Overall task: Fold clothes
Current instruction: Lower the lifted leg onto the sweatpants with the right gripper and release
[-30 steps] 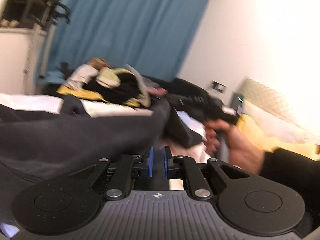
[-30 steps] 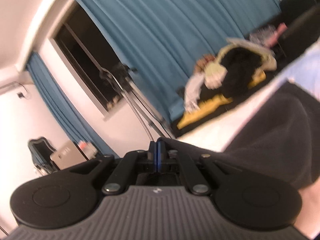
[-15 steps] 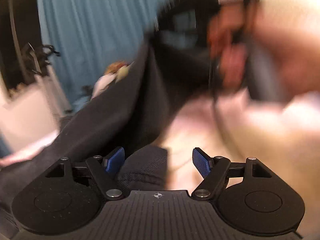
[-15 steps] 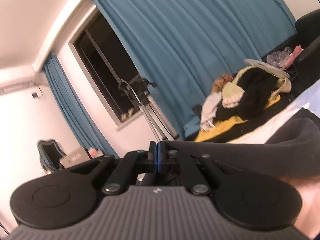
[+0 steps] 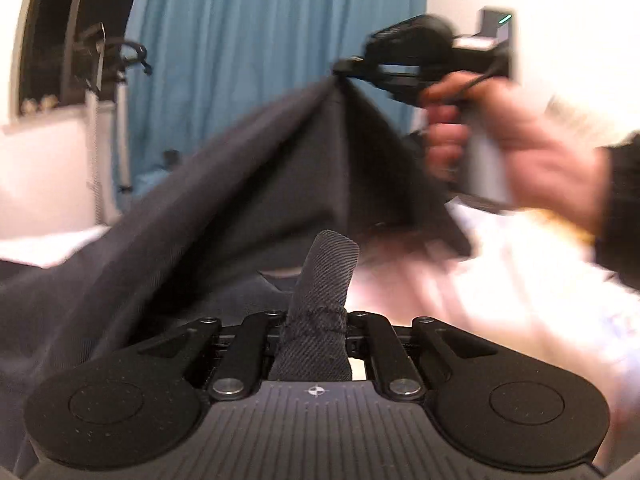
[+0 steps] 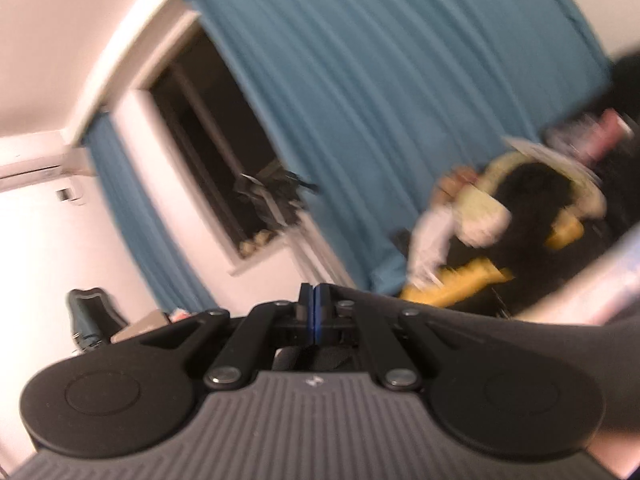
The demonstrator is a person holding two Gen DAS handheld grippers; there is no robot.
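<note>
A dark grey garment (image 5: 240, 184) hangs stretched between both grippers above the pale bed sheet (image 5: 500, 300). My left gripper (image 5: 316, 328) has its jaws closing on a rolled fold of this garment (image 5: 324, 268), which sticks up between the pressed fingers. In the left wrist view a hand (image 5: 520, 160) holds my right gripper (image 5: 344, 70) high at the upper right, pinching a corner of the cloth. In the right wrist view my right gripper (image 6: 315, 312) has its blue pads together, and the garment (image 6: 500, 344) trails off to the right from them.
A teal curtain (image 5: 260, 60) covers the far wall beside a dark window (image 6: 208, 140). A pile of black, yellow and white clothes (image 6: 520, 208) lies at the far side of the bed. A metal stand (image 5: 100, 80) is by the window.
The left jaws went from wide open to closed on a fold of the garment. The right gripper rose with its corner, pulling the cloth up into a tent shape.
</note>
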